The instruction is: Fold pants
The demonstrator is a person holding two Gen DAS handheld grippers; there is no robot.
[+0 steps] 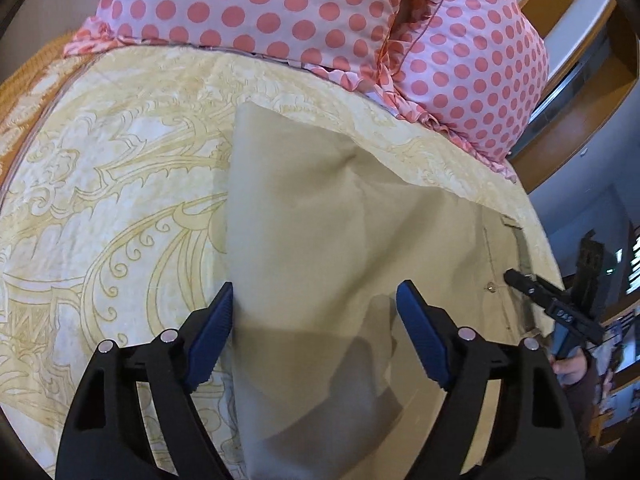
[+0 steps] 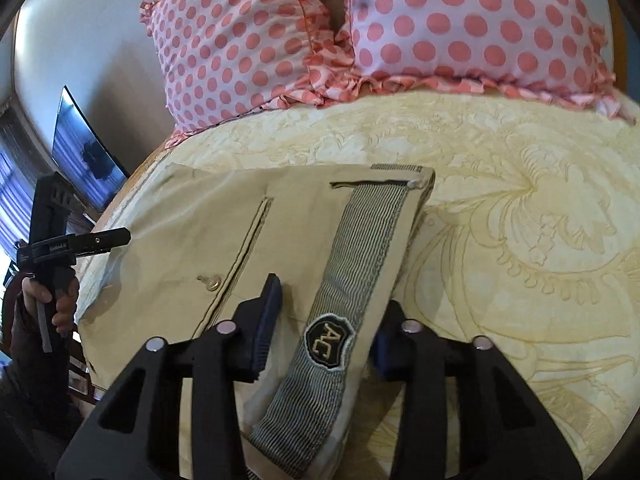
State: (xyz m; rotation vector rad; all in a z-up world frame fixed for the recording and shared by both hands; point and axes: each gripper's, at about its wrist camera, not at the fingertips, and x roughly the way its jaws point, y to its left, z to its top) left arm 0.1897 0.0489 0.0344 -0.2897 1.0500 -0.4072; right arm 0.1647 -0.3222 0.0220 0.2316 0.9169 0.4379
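My left gripper's [image 1: 314, 300] fingers are spread wide over the khaki pants [image 1: 340, 220], gripping nothing; my right gripper's [image 2: 328, 312] fingers also stand parted, straddling the striped waistband [image 2: 360, 240]. The pants lie folded at centre frame on the yellow bedspread [image 1: 120, 160]. A one-layer pinch could drag the fold open. Their lower edge is cut off.

Khaki pants [image 1: 320, 216] (striped waistband [image 2: 360, 248]), pink polka-dot pillows [image 1: 280, 4], yellow bedspread [image 1: 120, 152].

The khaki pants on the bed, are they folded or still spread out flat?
Folded: the khaki pants lie doubled, striped inner waistband turned up, layered edges at the near end; how many folds, cannot tell.
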